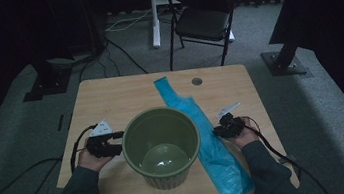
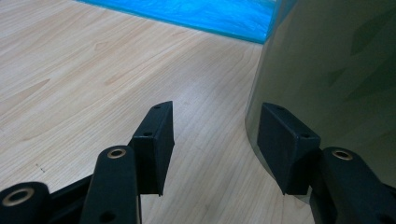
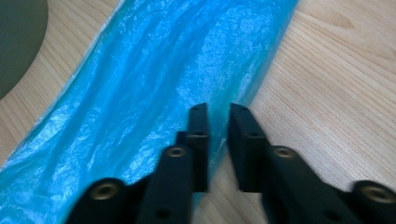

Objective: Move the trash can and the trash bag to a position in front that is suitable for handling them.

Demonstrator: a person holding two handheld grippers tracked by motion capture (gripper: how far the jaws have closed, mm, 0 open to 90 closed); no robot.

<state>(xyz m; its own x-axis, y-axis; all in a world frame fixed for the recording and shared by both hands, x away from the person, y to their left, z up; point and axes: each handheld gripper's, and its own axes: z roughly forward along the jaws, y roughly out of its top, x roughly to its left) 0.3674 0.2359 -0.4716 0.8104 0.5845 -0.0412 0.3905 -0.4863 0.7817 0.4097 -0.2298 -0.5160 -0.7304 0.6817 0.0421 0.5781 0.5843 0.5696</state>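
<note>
Blue plastic bag point(image 1: 205, 138) lies flat and long on the wooden bench point(image 1: 124, 95), running from the far middle down to the near right edge, just right of a green plastic bucket point(image 1: 161, 146) that stands upright near the middle of the bench. The bag's left edge passes close by the bucket's right side; whether the two touch cannot be told from the high view. The right gripper point(image 1: 221, 132) sits at the bag's right edge, about halfway along it, held in the person's right hand point(image 1: 244, 135). In the right gripper view its jaws stand narrow, with only a thin gap between them, right over the crinkled edge of the bag point(image 3: 154, 93) where it meets the bare wood (whether the pads already pinch the film cannot be told). The left gripper point(image 1: 117, 139) is at the bucket's left side, held in the left hand point(image 1: 92, 158), and its jaws stand wide. In the left gripper view one jaw lies against or just beside the bucket's curved outer wall point(image 2: 336, 70), the other stands apart over bare bench, and nothing is clamped between them. A black folding chair point(image 1: 202, 17) stands on the floor beyond the far edge of the bench.
</note>
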